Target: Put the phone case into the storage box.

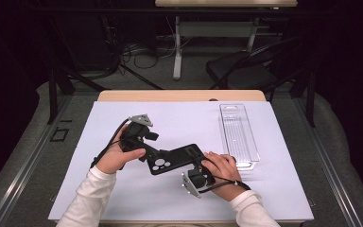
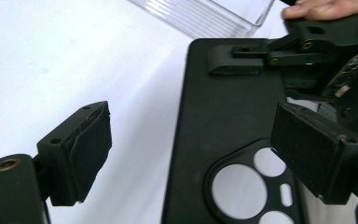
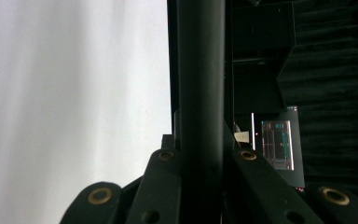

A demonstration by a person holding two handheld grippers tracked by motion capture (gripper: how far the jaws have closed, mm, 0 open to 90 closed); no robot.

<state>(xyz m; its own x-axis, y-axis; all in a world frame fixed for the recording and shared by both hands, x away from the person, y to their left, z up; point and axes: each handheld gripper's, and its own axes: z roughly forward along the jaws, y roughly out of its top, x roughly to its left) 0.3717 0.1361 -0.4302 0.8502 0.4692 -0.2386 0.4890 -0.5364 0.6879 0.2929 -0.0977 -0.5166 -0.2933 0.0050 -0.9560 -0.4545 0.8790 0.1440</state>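
A black phone case (image 1: 175, 159) with round camera cutouts is held just above the white mat. My right gripper (image 1: 200, 166) is shut on its near right end. In the right gripper view the case (image 3: 200, 84) stands edge-on between the jaws of that gripper (image 3: 200, 161). My left gripper (image 1: 152, 153) is open at the cutout end. In the left gripper view its pads (image 2: 91, 149) straddle the case (image 2: 223, 126): the left pad is clear of it and the right pad overlaps its edge. The right gripper (image 2: 307, 46) shows there too.
A clear plastic tray (image 1: 238, 135) lies lengthwise at the mat's right side, its corner (image 2: 205, 16) just beyond the case. The white mat (image 1: 123, 189) covers the wooden table. A black chair (image 1: 246, 71) and a desk stand behind the table.
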